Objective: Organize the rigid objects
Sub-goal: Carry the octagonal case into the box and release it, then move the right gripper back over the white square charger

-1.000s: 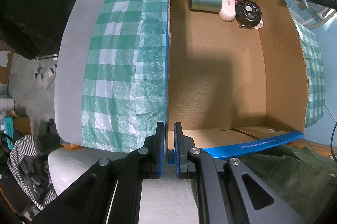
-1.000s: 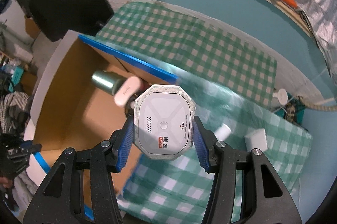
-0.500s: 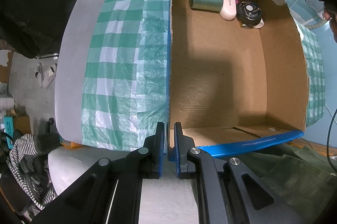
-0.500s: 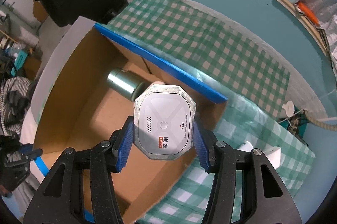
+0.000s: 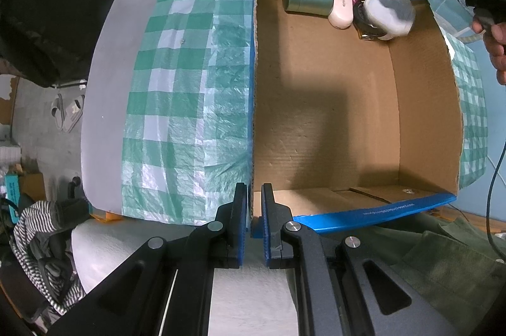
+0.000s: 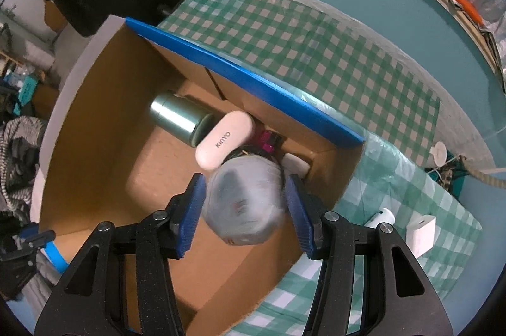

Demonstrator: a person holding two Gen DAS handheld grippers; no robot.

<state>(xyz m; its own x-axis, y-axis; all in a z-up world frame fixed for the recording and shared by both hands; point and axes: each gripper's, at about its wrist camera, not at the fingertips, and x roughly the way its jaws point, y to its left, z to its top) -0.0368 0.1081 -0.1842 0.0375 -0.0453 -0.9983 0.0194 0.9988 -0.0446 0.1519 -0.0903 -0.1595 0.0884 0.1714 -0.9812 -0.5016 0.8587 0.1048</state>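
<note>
Cardboard box [image 5: 332,114]: green canister [image 5: 306,1], white case [image 5: 341,9] at one o'clock; left gripper [image 5: 252,222] clamped on box wall, six o'clock.

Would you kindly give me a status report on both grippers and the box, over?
Left gripper shut on cardboard box wall. Right gripper over box, octagonal device blurred, seemingly loose between jaws. Flask, white case crowd corner below.

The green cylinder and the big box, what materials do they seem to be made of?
The green cylinder looks like brushed or coated metal: it has a smooth satin sheen with bright highlights. The box is plain brown corrugated cardboard, matte, with blue-covered top edges.
</note>
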